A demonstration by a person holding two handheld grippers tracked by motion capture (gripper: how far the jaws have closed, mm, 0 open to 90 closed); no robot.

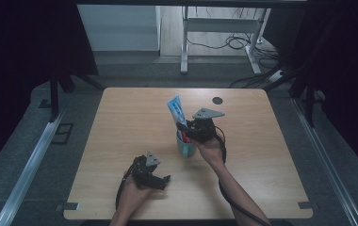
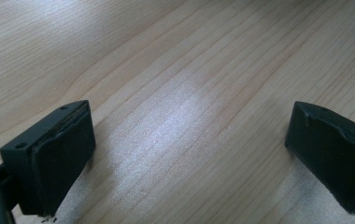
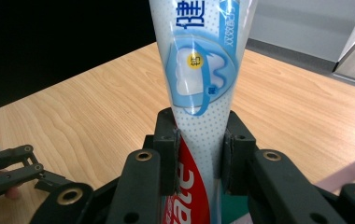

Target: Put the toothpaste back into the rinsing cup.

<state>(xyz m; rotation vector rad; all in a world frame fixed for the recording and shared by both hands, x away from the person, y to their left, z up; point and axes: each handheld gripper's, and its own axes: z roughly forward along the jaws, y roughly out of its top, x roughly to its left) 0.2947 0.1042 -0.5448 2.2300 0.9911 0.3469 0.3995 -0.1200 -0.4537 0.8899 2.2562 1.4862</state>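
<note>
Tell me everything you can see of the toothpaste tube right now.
The toothpaste tube is soft-looking plastic, white with blue tooth artwork and a red band with white lettering lower down. It widens to a flat crimped end at the top. It stands nearly upright, leaning slightly, its lower end in the teal cup near the table's middle. The right gripper has its jaws pressed on both sides of the tube. A pink toothbrush shows close by; whether they touch I cannot tell.

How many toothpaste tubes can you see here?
1: the toothpaste tube is clamped in the right gripper, standing in the teal cup mid-table. The cup's inside is partly hidden, so more could be there.
</note>
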